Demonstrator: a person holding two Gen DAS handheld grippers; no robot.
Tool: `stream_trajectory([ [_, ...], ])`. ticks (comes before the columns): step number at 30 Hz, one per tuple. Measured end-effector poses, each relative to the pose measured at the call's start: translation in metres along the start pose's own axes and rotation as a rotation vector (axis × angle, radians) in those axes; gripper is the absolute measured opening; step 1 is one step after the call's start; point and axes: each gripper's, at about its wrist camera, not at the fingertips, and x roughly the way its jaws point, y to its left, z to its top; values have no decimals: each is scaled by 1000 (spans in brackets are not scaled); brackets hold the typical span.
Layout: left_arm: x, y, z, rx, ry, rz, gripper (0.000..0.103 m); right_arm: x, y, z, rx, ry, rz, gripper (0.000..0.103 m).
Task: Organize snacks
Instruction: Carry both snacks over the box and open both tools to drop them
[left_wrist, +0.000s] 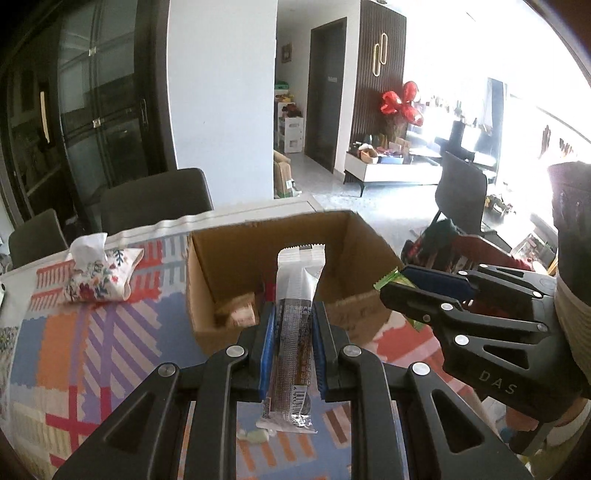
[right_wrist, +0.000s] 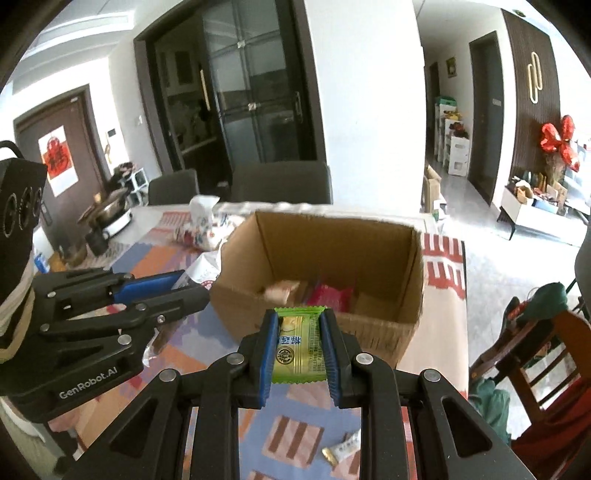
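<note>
The surface (left_wrist: 96, 343), covered by a patterned cloth, carries an open cardboard box (right_wrist: 376, 328) containing several snacks. The left gripper (left_wrist: 293, 325) holds its jaws clamped on a long brown-and-white snack bar (left_wrist: 295, 332), just short of the box. The right gripper (right_wrist: 300, 343) holds its jaws clamped on a green snack packet (right_wrist: 300, 350) at the box's near wall.
</note>
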Motion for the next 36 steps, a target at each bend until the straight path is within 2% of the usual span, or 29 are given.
stream_trajectory([
  [10,22,23,43,-41,9,10,19,22,-7,48,39,2,-6,25],
  [21,78,34,61,-33,93,98,20,63,-28,63,92,66,-45,25],
  [24,82,38,60,-42,89,123,36,70,-33,60,113,84,-66,26],
  [25,81,39,57,-43,81,134,36,71,-35,58,121,89,-87,31],
  [26,79,39,55,-43,80,143,37,72,-37,56,131,90,-110,44],
  [28,72,40,48,-53,81,152,47,71,-40,52,151,91,-152,51],
  [31,57,40,35,-60,70,168,50,63,-40,43,169,97,-161,51],
  [32,52,39,30,-61,68,167,50,59,-39,39,171,95,-171,55],
  [36,33,42,6,-87,67,135,52,45,-28,26,185,87,-181,59],
])
